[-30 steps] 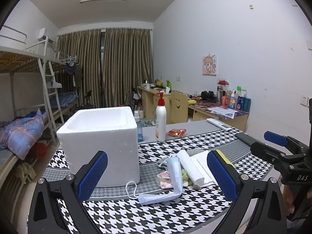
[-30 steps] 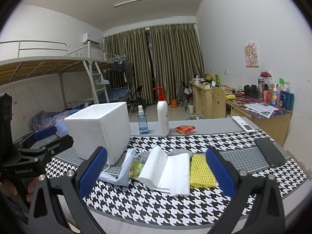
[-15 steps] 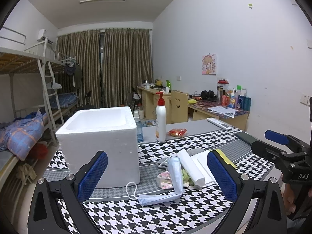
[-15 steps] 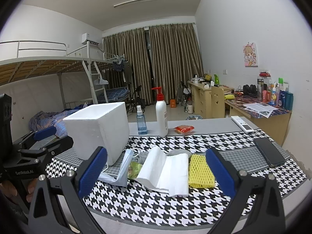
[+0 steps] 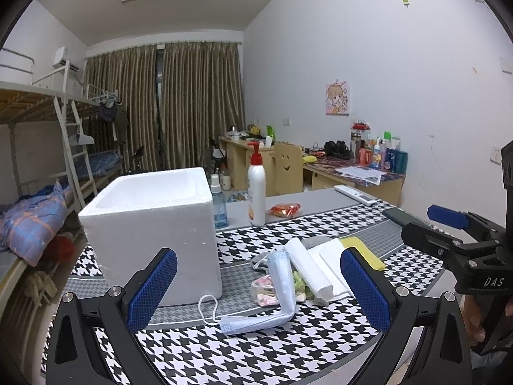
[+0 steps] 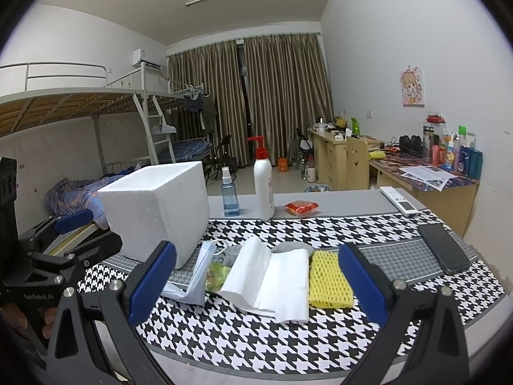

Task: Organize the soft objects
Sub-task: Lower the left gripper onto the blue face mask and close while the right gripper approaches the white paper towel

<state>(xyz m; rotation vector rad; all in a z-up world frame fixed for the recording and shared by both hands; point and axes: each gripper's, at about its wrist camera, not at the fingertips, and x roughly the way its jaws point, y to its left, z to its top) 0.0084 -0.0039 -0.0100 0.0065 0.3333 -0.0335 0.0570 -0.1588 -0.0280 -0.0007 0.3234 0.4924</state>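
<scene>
Items being carried on the desk (image 6: 352,202), under a houndstooth cloth (image 6: 288,327): a white pump bottle (image 6: 263,186) with red head, being flanked closely by a blue spray bottle (image 6: 230,197); a red snack packet (image 6: 301,208) just beside the pump bottle; a white remote (image 6: 398,200); a dark phone (image 6: 444,247) lying flat. Beyond, a bunk bed (image 6: 80,102), brown curtains (image 6: 266,96) and a cluttered wooden side desk (image 5: 368,179) are being shown.

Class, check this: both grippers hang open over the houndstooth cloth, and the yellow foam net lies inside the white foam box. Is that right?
Not quite. The yellow foam net lies on the houndstooth cloth beside the folded white paper, outside the white foam box, as the right wrist view shows. The left gripper and right gripper are indeed both open.
</scene>
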